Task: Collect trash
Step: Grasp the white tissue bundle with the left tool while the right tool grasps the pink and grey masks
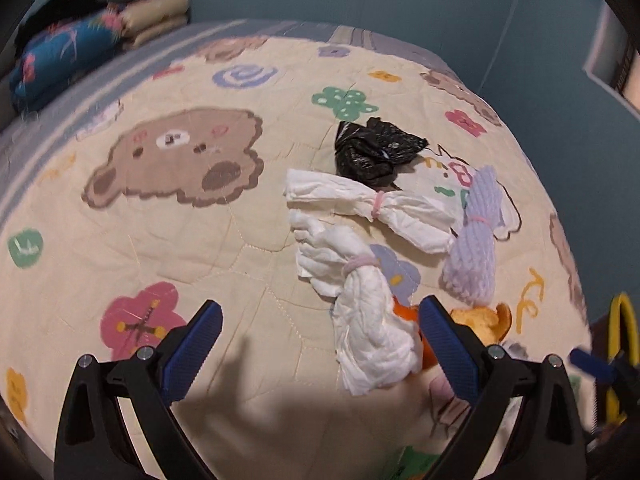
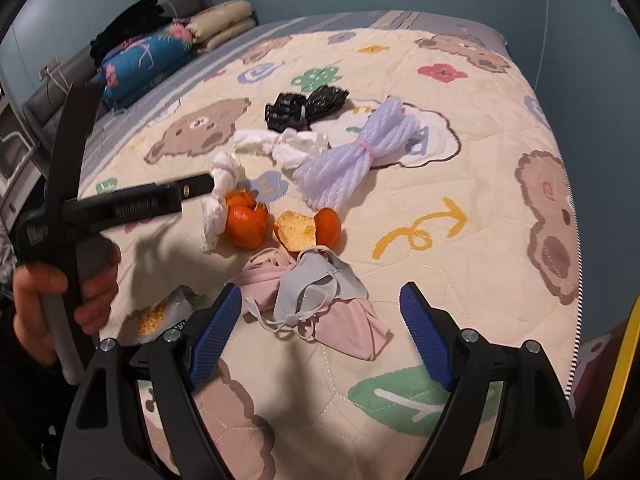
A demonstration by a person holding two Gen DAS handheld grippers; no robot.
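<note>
Both grippers hang jaws wide over the quilt — the right gripper empty above the face masks, the left gripper empty too, its jaws either side of the near end of a white tissue bundle without pressing it. Trash lies clustered mid-quilt: a lilac foam-net bundle tied with a pink band, a second white tissue bundle, a black bag behind it, then orange peels — just beyond the masks. A snack packet sits near the person's left hand.
</note>
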